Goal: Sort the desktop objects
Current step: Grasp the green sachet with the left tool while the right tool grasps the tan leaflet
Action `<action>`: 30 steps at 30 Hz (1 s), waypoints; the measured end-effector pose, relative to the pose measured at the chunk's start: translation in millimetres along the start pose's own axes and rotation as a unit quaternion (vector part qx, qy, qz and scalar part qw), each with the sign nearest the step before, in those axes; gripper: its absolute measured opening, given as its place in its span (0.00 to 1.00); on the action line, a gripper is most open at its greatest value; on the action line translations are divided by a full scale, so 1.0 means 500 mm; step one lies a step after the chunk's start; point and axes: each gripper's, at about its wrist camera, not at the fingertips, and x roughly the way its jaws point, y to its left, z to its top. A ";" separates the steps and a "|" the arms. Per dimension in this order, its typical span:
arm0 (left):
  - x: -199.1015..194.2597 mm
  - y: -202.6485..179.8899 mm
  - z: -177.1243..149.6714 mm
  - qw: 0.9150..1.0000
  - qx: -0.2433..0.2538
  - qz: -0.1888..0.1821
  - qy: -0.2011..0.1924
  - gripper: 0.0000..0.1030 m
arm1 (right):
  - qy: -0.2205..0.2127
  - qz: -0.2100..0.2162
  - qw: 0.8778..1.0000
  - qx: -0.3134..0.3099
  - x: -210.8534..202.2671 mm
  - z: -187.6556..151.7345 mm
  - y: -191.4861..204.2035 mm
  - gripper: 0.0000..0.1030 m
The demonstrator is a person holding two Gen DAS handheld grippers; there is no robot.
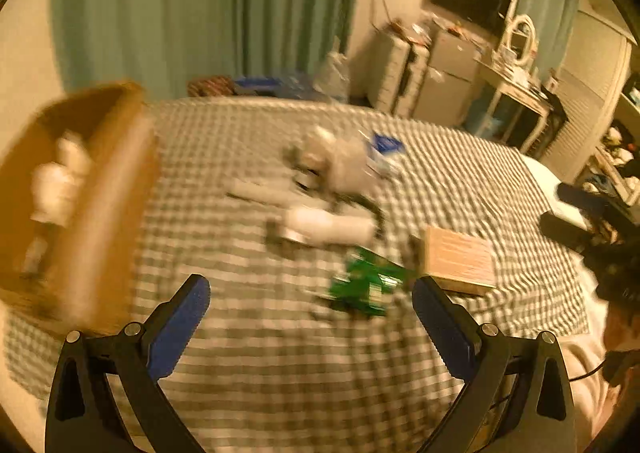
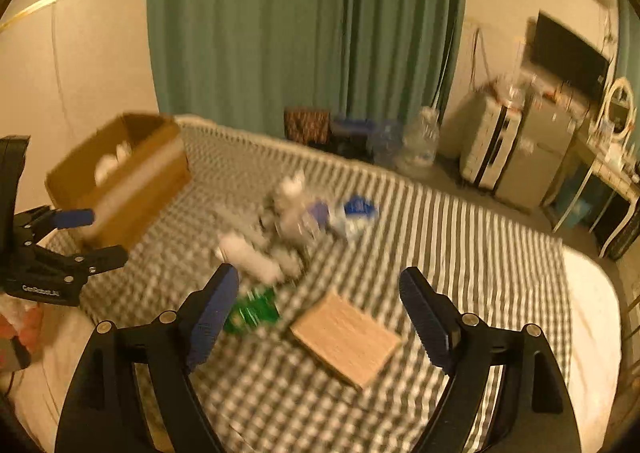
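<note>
Jaws, left: the left gripper stands spread as wide as it goes, nothing between the blue pads.
Jaws, right: the right gripper is wide open too and empty, hanging above the bed.
Bed: a checked cloth covers it and carries everything.
Loose pile: pale bottles or tubes, too blurred to name, with a blue-and-white packet behind them, well ahead of both pairs of jaws.
Green packet: just beside the right gripper's left pad, and nearest the left gripper's right pad; likely light, crinkly and slippery, so pinch across its flat middle.
Wooden block: flat, between the right jaws in view but below them; probably stiff and heavier, best taken by two opposite edges.
Cardboard box: on the bed at far left, open-topped, white items already inside; apparently where sorted things go.
</note>
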 end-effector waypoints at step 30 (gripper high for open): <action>0.308 -0.066 -0.054 0.993 0.082 0.024 0.080 1.00 | 0.194 0.110 0.964 -0.144 0.292 -0.154 -0.035 0.85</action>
